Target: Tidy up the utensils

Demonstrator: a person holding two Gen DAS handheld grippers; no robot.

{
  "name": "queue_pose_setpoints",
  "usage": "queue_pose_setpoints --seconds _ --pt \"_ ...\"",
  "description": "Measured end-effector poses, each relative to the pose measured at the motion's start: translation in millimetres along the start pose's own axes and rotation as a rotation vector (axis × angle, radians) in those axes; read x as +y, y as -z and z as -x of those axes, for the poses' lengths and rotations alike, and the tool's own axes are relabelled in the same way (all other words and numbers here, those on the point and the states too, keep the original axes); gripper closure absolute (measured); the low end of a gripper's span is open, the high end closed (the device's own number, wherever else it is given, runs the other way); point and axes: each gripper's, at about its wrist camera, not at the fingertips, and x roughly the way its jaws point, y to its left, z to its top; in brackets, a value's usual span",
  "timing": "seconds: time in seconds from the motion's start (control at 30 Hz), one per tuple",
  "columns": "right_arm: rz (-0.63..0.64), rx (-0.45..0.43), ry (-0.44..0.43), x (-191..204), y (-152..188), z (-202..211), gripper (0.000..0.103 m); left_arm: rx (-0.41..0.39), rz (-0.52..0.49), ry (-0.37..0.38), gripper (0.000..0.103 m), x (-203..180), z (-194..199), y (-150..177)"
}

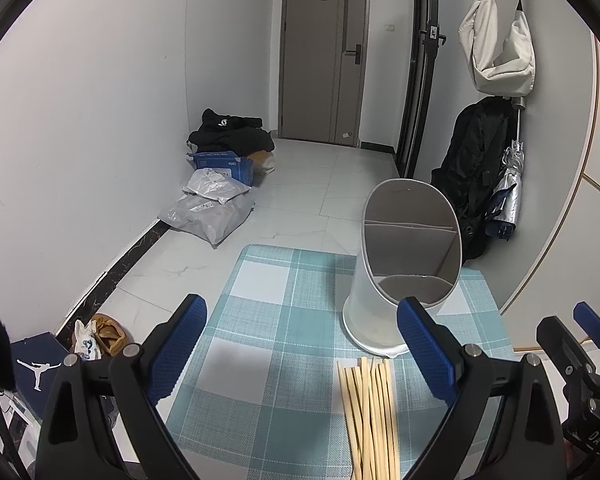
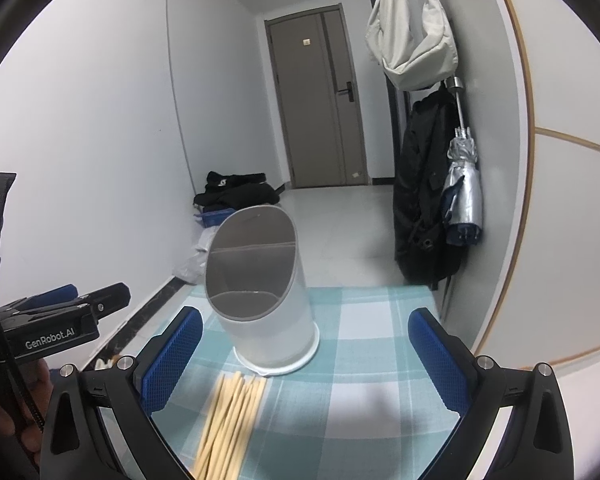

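Two hand-held tools hover side by side above a small worktop [image 1: 260,280] covered in a teal and white checked cloth.

The left tool [image 1: 300,344] points forward over the cloth with its two blue-padded fingers [image 1: 178,354] spread wide apart and nothing between them. The right tool [image 2: 305,354] sits just to its right, also level and pointing forward, its blue fingers [image 2: 436,360] equally wide apart and holding nothing. In the right wrist view the left tool shows at the left edge with a part of the person's hand [image 2: 4,408] below it, dark and blurred.

One bundle of pale wooden chopsticks [image 1: 370,412] lies flat on the cloth, near the front edge, tips pointing toward the holder. Roughly eight to ten sticks show; they overlap, so an exact count cannot be made.

One white utensil holder [image 1: 400,268] stands upright on the cloth just beyond the chopstick tips. Its slanted oval opening faces the cameras, and a divider splits the inside into two compartments. Both look empty.

Behind, one brown door [image 1: 324,52], one pale bag [image 1: 496,48] hanging on the right wall, one dark jacket [image 1: 476,168] and one folded silver umbrella [image 1: 508,192].
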Motion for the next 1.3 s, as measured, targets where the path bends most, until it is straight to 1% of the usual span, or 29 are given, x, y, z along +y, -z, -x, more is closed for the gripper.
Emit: queue_pose_setpoints --seconds 0.17,0.3,0.37,0.4,0.47,0.53,0.57,0.63,0.77,0.83,0.93,0.97,1.07,1.17,1.3 --pt "-0.006 0.026 -0.015 1 1 -5 0.0 0.01 0.005 0.002 0.009 1 -1 0" --pt "-0.01 0.059 -0.036 2 3 -12 0.0 -0.001 0.015 -0.027 0.009 5 -4 1" --pt "-0.014 0.1 -0.081 4 4 -19 0.005 0.001 0.013 -0.044 0.009 9 -7 3" --pt "-0.011 0.118 -0.095 6 6 -22 0.007 0.014 0.012 -0.049 0.009 12 -11 4" --pt "0.005 0.168 -0.117 12 11 -32 0.01 0.031 0.021 -0.041 0.009 17 -17 6" --pt "0.02 0.233 -0.137 19 18 -46 0.019 0.057 0.034 -0.049 0.009 23 -24 7" --pt "0.029 0.266 -0.145 23 22 -53 0.021 0.073 0.049 -0.036 0.009 27 -27 6" --pt "0.046 0.321 -0.147 30 29 -66 0.027 0.08 0.073 -0.017 0.009 31 -29 4" --pt "0.086 0.435 -0.172 46 47 -95 0.037 0.105 0.084 -0.034 0.009 38 -38 2" --pt "0.103 0.483 -0.169 51 54 -105 0.049 0.128 0.093 -0.039 0.009 42 -43 3" --pt "0.078 0.558 -0.182 54 63 -124 0.06 0.187 0.101 -0.046 0.009 48 -52 5" --pt "0.065 0.576 -0.19 55 66 -130 0.061 0.204 0.11 -0.045 0.009 51 -54 6" --pt "0.068 0.58 -0.2 59 66 -140 0.061 0.243 0.145 -0.036 0.009 60 -59 7" --pt "0.093 0.577 -0.185 67 67 -148 0.063 0.25 0.164 -0.036 0.009 65 -61 5" --pt "0.095 0.599 -0.162 69 66 -161 0.079 0.257 0.16 -0.036 0.009 67 -65 5"
